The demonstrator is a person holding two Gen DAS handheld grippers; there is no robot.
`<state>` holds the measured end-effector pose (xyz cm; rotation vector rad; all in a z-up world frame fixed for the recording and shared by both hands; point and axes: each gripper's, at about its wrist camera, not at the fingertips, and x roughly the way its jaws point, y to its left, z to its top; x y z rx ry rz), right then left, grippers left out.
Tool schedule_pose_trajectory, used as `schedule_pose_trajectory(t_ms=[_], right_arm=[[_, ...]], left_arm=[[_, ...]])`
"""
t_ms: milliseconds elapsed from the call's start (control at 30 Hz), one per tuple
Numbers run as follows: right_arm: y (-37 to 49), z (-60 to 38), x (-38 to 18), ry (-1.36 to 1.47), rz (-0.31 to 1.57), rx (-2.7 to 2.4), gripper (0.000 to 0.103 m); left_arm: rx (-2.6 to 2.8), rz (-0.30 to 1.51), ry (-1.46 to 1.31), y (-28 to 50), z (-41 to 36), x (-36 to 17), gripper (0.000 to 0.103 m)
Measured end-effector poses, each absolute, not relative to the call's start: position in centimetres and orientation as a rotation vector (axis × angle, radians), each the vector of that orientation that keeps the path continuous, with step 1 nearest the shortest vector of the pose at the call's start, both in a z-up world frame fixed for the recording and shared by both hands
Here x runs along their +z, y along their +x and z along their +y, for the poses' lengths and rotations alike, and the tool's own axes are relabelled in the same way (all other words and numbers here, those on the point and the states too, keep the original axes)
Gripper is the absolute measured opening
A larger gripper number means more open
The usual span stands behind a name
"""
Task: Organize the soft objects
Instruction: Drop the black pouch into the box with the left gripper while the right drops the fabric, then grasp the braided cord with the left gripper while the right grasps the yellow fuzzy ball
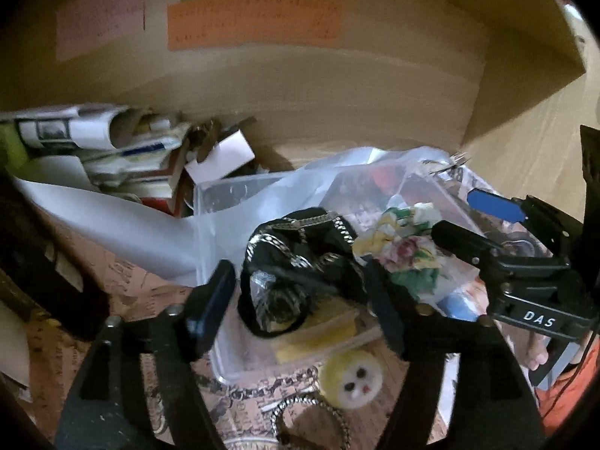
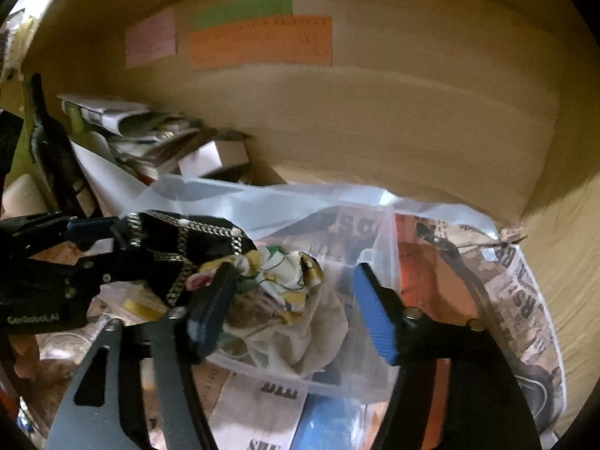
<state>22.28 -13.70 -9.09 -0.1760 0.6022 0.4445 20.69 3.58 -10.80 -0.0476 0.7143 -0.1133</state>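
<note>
A black soft pouch with silver chain trim (image 1: 300,258) sits between the fingers of my left gripper (image 1: 300,300), over a clear plastic box (image 1: 240,360); the jaws stand wide and look open around it. A crumpled floral cloth (image 1: 405,251) lies beside it. In the right wrist view, my right gripper (image 2: 292,307) is open around the floral cloth (image 2: 285,277) and a pale cloth (image 2: 300,341). The black pouch (image 2: 187,240) and the left gripper (image 2: 90,240) are at its left. A yellow plush face (image 1: 352,378) lies below the box.
A clear plastic bag (image 2: 262,202) drapes over the box. Papers and small cartons (image 1: 123,153) pile at the back left. A cardboard wall with coloured notes (image 1: 251,22) stands behind. Printed newspaper (image 2: 525,300) covers the surface. A chain (image 1: 311,416) lies near the front.
</note>
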Motion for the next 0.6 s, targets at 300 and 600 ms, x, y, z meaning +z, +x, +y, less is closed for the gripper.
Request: schedule_pose_trajectory(t_ms=[300,600], right_arm=[[17.8,-14.2,-5.5,-0.168,0.461,0.486,0.083],[14.5,-13.4,-6.4,-0.171,0.462,0.571,0.083]], left_arm=[[-0.099,0.623,-0.064,15.3,5.0,-7.8,0.096],[-0.059,0.653,-0.03,12.1,6.6,-8.9,0.102]])
